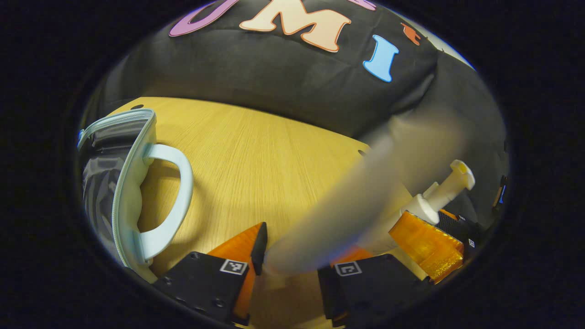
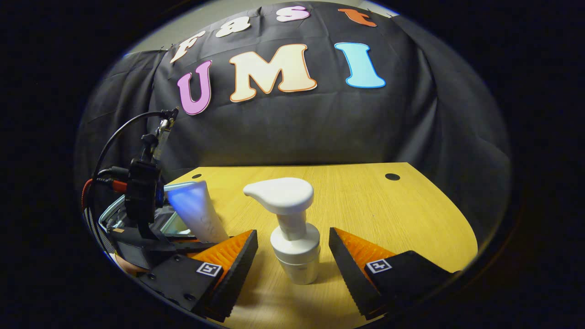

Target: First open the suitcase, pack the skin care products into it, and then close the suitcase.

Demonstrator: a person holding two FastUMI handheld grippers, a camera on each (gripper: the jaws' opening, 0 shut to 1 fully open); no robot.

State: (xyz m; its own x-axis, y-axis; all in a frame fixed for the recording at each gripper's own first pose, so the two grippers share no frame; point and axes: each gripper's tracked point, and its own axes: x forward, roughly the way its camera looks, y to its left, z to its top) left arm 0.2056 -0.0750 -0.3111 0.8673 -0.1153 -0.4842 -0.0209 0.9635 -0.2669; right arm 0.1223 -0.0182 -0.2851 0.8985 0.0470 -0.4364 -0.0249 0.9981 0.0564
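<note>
My left gripper (image 1: 297, 256) is shut on a white tube (image 1: 356, 201), which slants up to the right and looks blurred. The light blue suitcase (image 1: 123, 192) lies open at the left, showing its dark lining and its handle (image 1: 176, 196). A white pump bottle (image 2: 292, 219) stands upright on the table between the fingers of my right gripper (image 2: 292, 244), which is open and not touching it. In the right gripper view the left gripper (image 2: 183, 241) holds the tube (image 2: 199, 212) upright at the left, in front of the suitcase (image 2: 114, 212).
The wooden table (image 2: 388, 205) stretches bare to the right and back, with a cable hole (image 2: 392, 176) near its far edge. Cables and a mount (image 2: 141, 178) rise from the left gripper. Black cloth walls close the booth behind.
</note>
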